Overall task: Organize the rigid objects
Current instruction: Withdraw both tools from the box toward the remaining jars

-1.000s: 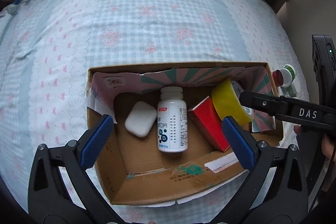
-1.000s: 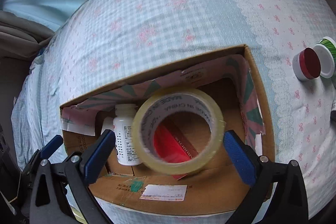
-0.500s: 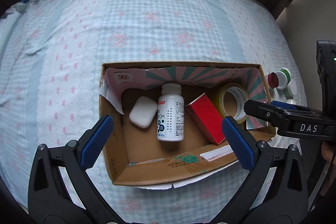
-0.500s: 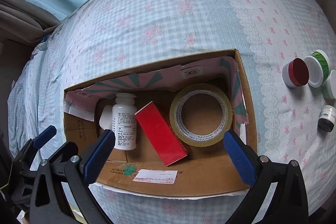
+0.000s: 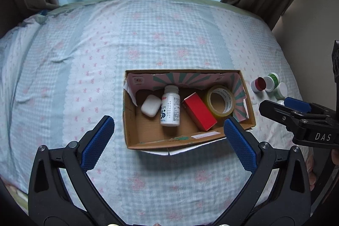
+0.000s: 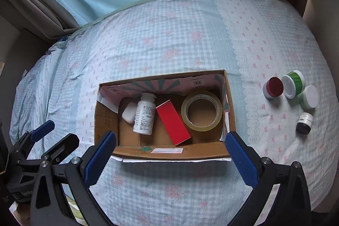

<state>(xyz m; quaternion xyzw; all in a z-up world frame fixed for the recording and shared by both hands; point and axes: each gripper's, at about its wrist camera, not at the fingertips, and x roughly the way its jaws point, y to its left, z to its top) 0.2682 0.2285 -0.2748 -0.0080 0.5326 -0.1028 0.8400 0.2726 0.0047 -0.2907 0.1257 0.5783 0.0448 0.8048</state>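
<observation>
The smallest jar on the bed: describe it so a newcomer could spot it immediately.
Start at the cardboard box on the checked bedspread, then look right to the cluster of four jars. The smallest jar sits nearest the camera, below the white-lidded jar. It alone has a dark body and lies tipped over.

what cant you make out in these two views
- white case: right wrist view, its right side is hidden behind the white bottle.
- white bottle label: both views, print too small to read.
- small dark jar: left wrist view, mostly hidden by the right gripper; only its top shows.
- cardboard box: right wrist view, near corners covered by that gripper's fingers.
</observation>
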